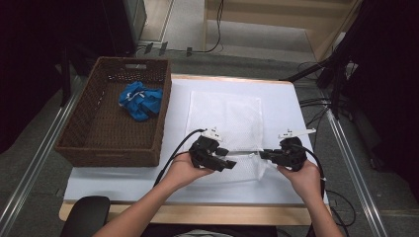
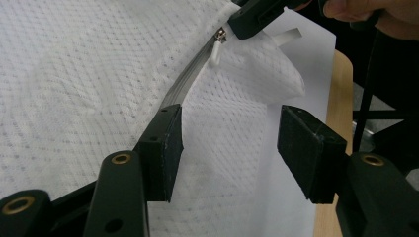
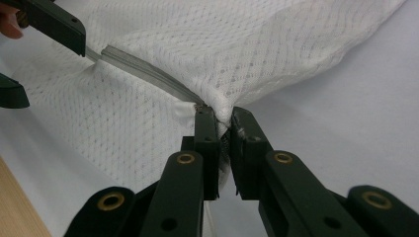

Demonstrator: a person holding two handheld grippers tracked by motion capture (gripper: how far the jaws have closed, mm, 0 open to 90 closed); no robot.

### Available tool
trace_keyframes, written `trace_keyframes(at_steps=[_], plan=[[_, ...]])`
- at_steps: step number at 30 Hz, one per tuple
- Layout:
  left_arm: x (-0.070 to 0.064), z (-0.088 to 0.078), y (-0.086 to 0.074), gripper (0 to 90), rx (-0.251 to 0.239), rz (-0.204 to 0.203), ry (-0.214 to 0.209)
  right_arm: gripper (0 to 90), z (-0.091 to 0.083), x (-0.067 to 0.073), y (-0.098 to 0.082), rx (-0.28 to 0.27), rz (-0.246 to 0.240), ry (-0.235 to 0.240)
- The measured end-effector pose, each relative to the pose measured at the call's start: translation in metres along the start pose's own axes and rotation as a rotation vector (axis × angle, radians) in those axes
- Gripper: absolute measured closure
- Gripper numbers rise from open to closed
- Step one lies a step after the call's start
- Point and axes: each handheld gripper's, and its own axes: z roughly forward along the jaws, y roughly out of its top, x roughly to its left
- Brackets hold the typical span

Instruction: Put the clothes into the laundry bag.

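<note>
A wicker basket [image 1: 99,143] sits at the left of the table [image 1: 123,185], and a blue cloth [image 1: 141,100] lies bunched inside it toward the far end. Right of the basket, a white mesh bag [image 1: 225,116] lies flat on the table's white sheet, its near edge drawn up between the two grippers.

The left gripper [image 1: 225,159] is at the bag's near edge, left of the middle, pointing right. In the left gripper view its jaws stand spread, with mesh and bare sheet showing between them; one pad lies against the zip [image 2: 190,79], the other stands clear of the fabric. Nothing is pinched.

The zip runs along the raised edge from the left gripper toward the right one. Its small white pull [image 2: 217,49] hangs just by the far gripper's jaw tip in the left gripper view.

The right gripper [image 1: 264,154] is at the bag's near right corner, pointing left toward the other. In the right gripper view its jaws are pressed together on a gathered bit of mesh at the zip's end [image 3: 205,106], lifting the fabric into a peak there.
</note>
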Motion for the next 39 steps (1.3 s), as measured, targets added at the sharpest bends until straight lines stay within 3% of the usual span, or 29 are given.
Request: trace_keyframes(at_steps=[5,7,10,12,24,35,39], plan=[[0.001,0.005,0.005,43.7,0.035,-0.022,-0.017,84.0,0.000,0.000,0.000,-0.001,0.000,0.003],[0.000,0.007,0.007,43.6,0.038,-0.014,-0.022,84.0,-0.001,0.000,0.000,0.000,0.000,0.005],[-0.002,0.010,0.011,42.9,0.031,-0.038,-0.046,84.0,-0.001,0.000,0.001,0.000,-0.001,0.003],[-0.002,0.012,0.013,50.4,0.030,-0.045,-0.049,84.0,-0.001,0.000,0.001,0.000,-0.004,0.002],[-0.007,0.029,0.021,69.1,0.049,-0.002,-0.028,83.5,-0.001,0.001,0.001,0.001,-0.017,0.007],[-0.004,0.048,0.024,73.1,0.080,0.020,-0.011,83.6,-0.001,0.002,0.001,-0.002,-0.023,0.010],[-0.001,0.054,0.026,70.7,0.071,-0.015,-0.009,83.6,-0.002,0.003,0.001,-0.005,-0.026,0.013]])
